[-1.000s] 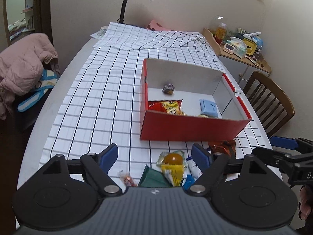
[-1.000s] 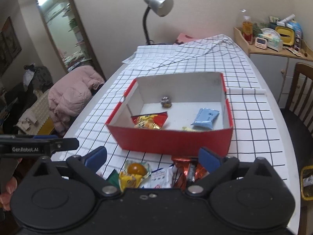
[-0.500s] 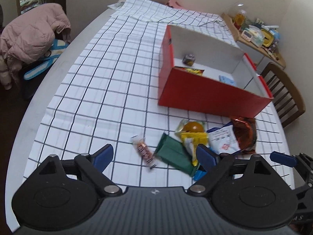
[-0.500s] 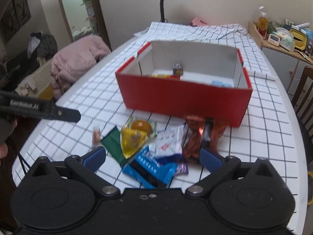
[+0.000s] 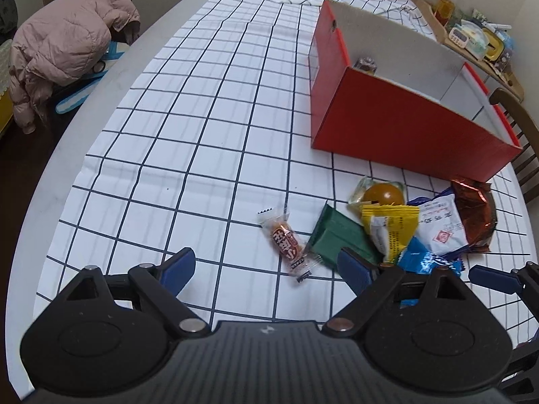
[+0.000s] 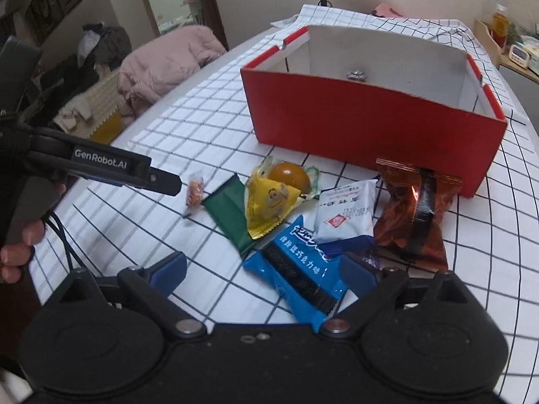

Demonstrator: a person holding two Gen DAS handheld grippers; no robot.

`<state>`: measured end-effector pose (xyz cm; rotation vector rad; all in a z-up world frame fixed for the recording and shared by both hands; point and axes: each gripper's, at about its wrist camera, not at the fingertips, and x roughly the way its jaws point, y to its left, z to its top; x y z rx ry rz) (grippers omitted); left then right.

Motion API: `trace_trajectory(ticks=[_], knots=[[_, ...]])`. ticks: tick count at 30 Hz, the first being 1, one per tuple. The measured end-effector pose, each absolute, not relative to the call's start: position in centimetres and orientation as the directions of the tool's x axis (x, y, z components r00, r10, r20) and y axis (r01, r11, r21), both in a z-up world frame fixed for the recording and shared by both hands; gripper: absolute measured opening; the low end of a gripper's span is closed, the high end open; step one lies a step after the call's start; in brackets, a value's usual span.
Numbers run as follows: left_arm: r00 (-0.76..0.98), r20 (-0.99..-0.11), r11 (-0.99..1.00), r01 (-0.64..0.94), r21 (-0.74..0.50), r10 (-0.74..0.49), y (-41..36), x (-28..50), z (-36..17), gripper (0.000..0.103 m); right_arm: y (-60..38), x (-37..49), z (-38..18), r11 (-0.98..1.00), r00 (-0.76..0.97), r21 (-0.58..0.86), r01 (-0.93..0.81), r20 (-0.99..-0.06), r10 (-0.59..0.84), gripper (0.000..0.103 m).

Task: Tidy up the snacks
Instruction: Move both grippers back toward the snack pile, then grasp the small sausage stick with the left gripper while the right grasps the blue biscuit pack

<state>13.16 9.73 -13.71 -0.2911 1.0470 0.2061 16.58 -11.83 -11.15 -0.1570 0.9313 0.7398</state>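
Observation:
A red cardboard box (image 5: 404, 128) (image 6: 370, 128) stands on the checked cloth, with a small wrapped candy (image 6: 357, 74) showing inside. In front of it lies a pile of snacks: an orange jelly cup (image 5: 382, 193), a yellow packet (image 6: 269, 205), a green packet (image 5: 340, 232), a white packet (image 6: 347, 215), a brown packet (image 6: 411, 212) and a blue packet (image 6: 299, 269). My left gripper (image 5: 266, 266) hangs open just above a small red candy bar (image 5: 286, 239). My right gripper (image 6: 262, 269) is closing, with the blue packet between its fingers but not pressed.
A pink jacket (image 5: 64, 50) is draped over a seat left of the table. A wooden chair (image 5: 518, 118) and a cluttered shelf (image 5: 471, 33) stand at the right. The rounded table edge (image 5: 40, 202) runs close on the left. A hand (image 6: 20, 252) holds the left gripper.
Both grippers have sunk toward the table and tipped downward. The snack pile now sits close under them, and the box's front wall hides most of its contents. The right jaws have narrowed slightly.

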Motion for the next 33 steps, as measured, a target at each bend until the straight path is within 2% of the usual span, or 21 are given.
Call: trace_trajectory(ticks=[3, 18, 21, 23, 25, 27, 30, 33], knots=[[0.473, -0.88, 0.939, -0.318, -0.127, 0.042, 9.9, 13.7, -14.4, 0.092, -11.3, 17.1, -11.9, 0.733, 0.356, 0.165, -0.659, -0.79, 0.498, 0.089], [0.355, -0.935, 0.905, -0.399, -0.148, 0.003, 9.8, 16.3, -16.5, 0.09, -9.1, 17.6, -12.1, 0.559, 0.301, 0.008, -0.829, -0.836, 0.458, 0.087], [0.346, -0.938, 0.899, -0.407, -0.16, -0.01, 9.6, 16.6, -16.6, 0.084, -8.7, 17.6, -12.4, 0.526, 0.275, 0.001, -0.85, -0.852, 0.446, 0.081], [0.337, -0.941, 0.895, -0.415, -0.165, -0.018, 9.5, 16.7, -16.8, 0.072, -8.6, 17.5, -12.7, 0.512, 0.264, -0.004, -0.859, -0.86, 0.437, 0.078], [0.333, -0.943, 0.897, -0.416, -0.151, -0.004, 9.4, 16.8, -16.9, 0.071, -8.5, 17.2, -12.9, 0.505, 0.273, -0.022, -0.863, -0.861, 0.429, 0.075], [0.33, -0.944, 0.897, -0.419, -0.144, 0.003, 9.3, 16.9, -16.8, 0.069, -8.5, 17.2, -13.1, 0.513, 0.286, -0.038, -0.858, -0.864, 0.414, 0.067], [0.331, -0.944, 0.898, -0.418, -0.138, 0.009, 9.3, 17.0, -16.7, 0.057, -8.6, 17.6, -13.4, 0.537, 0.29, -0.034, -0.843, -0.869, 0.4, 0.053], [0.337, -0.941, 0.905, -0.401, -0.143, 0.001, 9.2, 16.9, -16.7, 0.045, -8.7, 17.5, -13.5, 0.556, 0.305, -0.036, -0.831, -0.865, 0.399, 0.051]])
